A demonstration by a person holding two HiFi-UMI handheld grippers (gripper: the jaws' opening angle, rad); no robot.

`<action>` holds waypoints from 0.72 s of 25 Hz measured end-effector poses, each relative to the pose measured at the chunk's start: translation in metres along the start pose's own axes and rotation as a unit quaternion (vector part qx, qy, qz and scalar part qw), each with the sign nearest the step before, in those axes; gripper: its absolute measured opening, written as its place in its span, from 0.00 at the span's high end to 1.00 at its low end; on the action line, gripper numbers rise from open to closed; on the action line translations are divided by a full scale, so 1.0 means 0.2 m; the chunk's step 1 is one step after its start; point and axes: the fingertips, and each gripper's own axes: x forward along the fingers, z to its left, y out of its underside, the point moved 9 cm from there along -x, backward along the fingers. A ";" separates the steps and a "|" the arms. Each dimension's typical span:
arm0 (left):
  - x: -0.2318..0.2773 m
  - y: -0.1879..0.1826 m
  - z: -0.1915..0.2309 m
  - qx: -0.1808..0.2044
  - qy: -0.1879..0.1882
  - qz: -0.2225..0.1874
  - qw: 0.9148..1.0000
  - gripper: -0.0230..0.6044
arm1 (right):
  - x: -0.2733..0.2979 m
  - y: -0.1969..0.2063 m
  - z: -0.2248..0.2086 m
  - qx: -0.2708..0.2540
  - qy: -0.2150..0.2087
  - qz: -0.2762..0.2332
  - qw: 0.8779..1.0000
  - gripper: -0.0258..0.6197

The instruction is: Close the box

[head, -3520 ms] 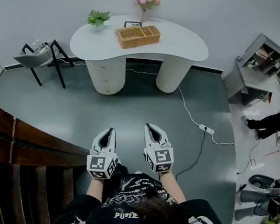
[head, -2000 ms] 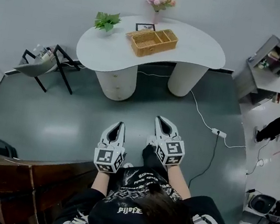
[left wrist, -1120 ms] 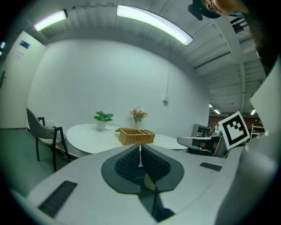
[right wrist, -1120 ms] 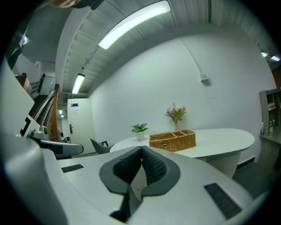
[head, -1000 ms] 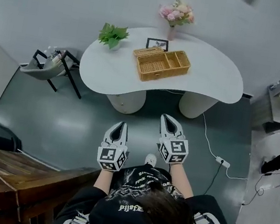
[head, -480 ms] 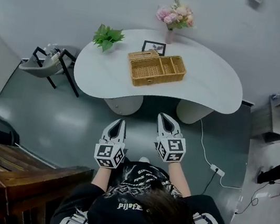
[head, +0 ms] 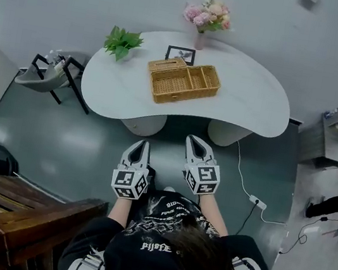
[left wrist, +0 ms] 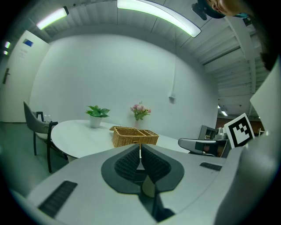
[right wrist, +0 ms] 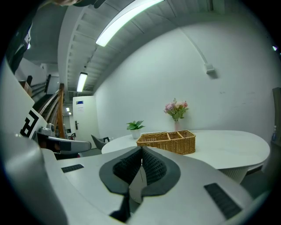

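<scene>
Box (head: 182, 83) open on table (head: 251, 106), off its edges, L gripper (head: 141, 149), R gripper (head: 194, 145) over floor (head: 84, 143), fingers pressed together

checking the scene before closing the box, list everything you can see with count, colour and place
table: one, white, ahead on the grey floor
wicker box: one, tan, on the table, compartments showing
potted plant: one, green, table's left end
flowers: one bunch, pink, table's far edge
picture frame: one, dark, behind the box
chair: one, grey and black, left of the table
power strip: one, white, floor at right
wooden structure: one, brown, lower left
left gripper: one, white, jaws shut, empty
right gripper: one, white, jaws shut, empty
</scene>
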 end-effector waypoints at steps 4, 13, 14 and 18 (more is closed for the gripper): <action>0.09 -0.04 0.06 0.004 0.012 -0.003 1.000 0.92 | 0.08 -0.01 -0.01 -0.012 0.003 0.002 1.000 0.92; 0.35 -0.21 0.27 0.019 0.033 -0.013 0.999 0.92 | 0.36 -0.14 -0.06 -0.002 0.037 -0.019 0.999 0.92; 0.38 -0.23 0.31 0.018 0.034 -0.012 0.999 0.92 | 0.40 -0.15 -0.06 -0.002 0.037 -0.018 0.999 0.92; 0.51 -0.29 0.44 0.016 0.041 -0.010 0.999 0.92 | 0.56 -0.19 -0.05 -0.008 0.041 -0.006 0.999 0.92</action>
